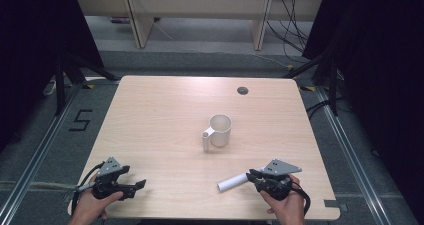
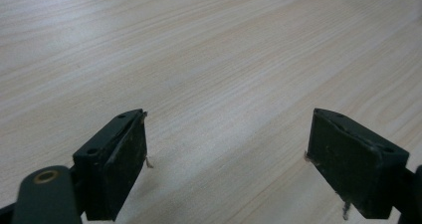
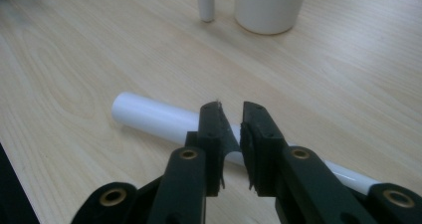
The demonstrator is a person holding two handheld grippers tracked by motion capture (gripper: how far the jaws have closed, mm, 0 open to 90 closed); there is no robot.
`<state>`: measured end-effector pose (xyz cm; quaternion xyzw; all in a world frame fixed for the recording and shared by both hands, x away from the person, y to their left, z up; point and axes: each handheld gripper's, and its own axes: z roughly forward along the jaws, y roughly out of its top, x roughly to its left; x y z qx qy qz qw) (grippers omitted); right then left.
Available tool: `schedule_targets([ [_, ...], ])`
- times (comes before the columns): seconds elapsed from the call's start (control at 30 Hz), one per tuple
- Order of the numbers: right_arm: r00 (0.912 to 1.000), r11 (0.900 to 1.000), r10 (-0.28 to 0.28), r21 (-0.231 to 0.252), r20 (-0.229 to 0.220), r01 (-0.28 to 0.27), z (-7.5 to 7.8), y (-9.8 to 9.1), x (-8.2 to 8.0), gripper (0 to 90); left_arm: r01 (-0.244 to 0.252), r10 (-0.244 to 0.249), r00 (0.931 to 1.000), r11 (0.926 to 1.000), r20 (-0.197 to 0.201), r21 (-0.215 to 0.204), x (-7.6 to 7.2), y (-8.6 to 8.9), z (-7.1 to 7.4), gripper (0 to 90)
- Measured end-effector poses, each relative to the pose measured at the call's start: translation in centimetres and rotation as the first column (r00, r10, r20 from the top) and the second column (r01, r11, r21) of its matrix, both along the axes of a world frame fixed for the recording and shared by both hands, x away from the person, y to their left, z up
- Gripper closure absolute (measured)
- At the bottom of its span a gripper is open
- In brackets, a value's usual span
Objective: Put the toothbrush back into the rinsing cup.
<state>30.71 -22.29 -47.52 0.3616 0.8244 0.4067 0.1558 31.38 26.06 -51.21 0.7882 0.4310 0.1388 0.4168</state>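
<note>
The right hand-held gripper (image 3: pixel 231 134) is clenched around a white plastic tube (image 3: pixel 149 115) lying on the pale wooden tabletop (image 1: pixel 165 110) near a white mug (image 1: pixel 220 130); the left hand-held gripper (image 2: pixel 226 159) gapes released

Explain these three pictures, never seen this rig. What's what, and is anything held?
There is no robot here: a person holds a hand-operated gripper in each hand at a wooden table. The high view looks down from above the person's side. Each of the other two views comes from a camera riding on one gripper and looks along its two black fingers.

A white cup stands upright near the middle of the table. A white tube lies flat nearer the person.

The left gripper is over bare wood with its fingers wide apart and holds nothing. The right gripper is at the tube. Its fingers are almost together, and the tube runs crosswise just past them. I cannot tell whether they pinch it.
</note>
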Motion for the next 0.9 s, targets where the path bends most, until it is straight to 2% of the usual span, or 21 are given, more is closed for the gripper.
schedule_targets([
  [0.1,0.9998,0.9998,0.019,-0.012,0.000,-0.019,-0.1,0.7,0.3,84.2,-0.002,0.002,1.0000,1.0000,-0.004,0.002,0.0,0.0,0.1,15.3],
  [0.13,0.9998,0.9998,0.016,-0.011,-0.015,-0.016,-0.1,1.0,0.3,85.4,0.017,-0.017,0.9998,0.9992,-0.010,0.037,0.0,0.3,0.2,15.2],
  [0.27,0.9984,0.9979,0.053,-0.037,-0.019,-0.053,-0.4,2.3,0.8,89.0,0.020,-0.020,0.9997,0.9991,-0.011,0.038,0.0,0.3,0.2,15.2],
  [0.3,0.9981,0.9975,0.058,-0.039,-0.018,-0.059,-0.5,2.5,0.8,89.3,0.008,-0.008,1.0000,0.9999,-0.004,0.011,0.0,0.1,0.1,15.2],
  [0.37,0.9975,0.9965,0.069,-0.047,-0.018,-0.069,-0.6,3.1,1.0,89.8,0.024,-0.023,0.9996,0.9989,-0.013,0.040,0.0,0.3,0.3,15.2],
  [0.5,0.9966,0.9953,0.078,-0.056,-0.028,-0.079,-0.7,3.8,1.3,90.0,0.023,-0.022,0.9997,0.9986,-0.008,0.048,0.0,0.4,0.3,15.2],
  [0.53,0.9963,0.9948,0.080,-0.060,-0.030,-0.082,-0.9,4.2,1.5,90.0,0.014,-0.014,0.9999,0.9993,-0.006,0.035,0.0,0.3,0.2,15.2],
  [0.63,0.9961,0.9949,0.078,-0.061,-0.041,-0.081,-1.0,4.7,1.6,90.0,0.011,-0.010,0.9999,0.9995,-0.007,0.029,0.0,0.2,0.2,15.2],
  [0.67,0.9955,0.9932,0.089,-0.072,-0.031,-0.091,-1.1,4.8,1.8,90.0,0.029,-0.028,0.9995,0.9986,-0.013,0.043,0.0,0.4,0.3,15.2],
  [0.73,0.9946,0.9917,0.100,-0.078,-0.028,-0.102,-1.2,5.2,2.0,90.0,0.022,-0.022,0.9997,0.9990,-0.006,0.038,0.0,0.3,0.3,15.2],
  [0.83,0.9941,0.9920,0.095,-0.078,-0.052,-0.099,-1.3,5.8,2.1,90.0,0.026,-0.025,0.9996,0.9988,-0.012,0.041,0.0,0.4,0.3,15.2],
  [0.87,0.9934,0.9899,0.110,-0.086,-0.032,-0.113,-1.4,6.0,2.3,90.0,0.004,-0.004,1.0000,1.0000,0.003,0.000,0.0,0.1,0.1,15.3],
  [0.9,0.9929,0.9907,0.106,-0.080,-0.053,-0.110,-1.4,6.3,2.2,90.0,0.003,-0.003,1.0000,1.0000,0.005,-0.005,0.0,0.0,0.1,15.2],
])
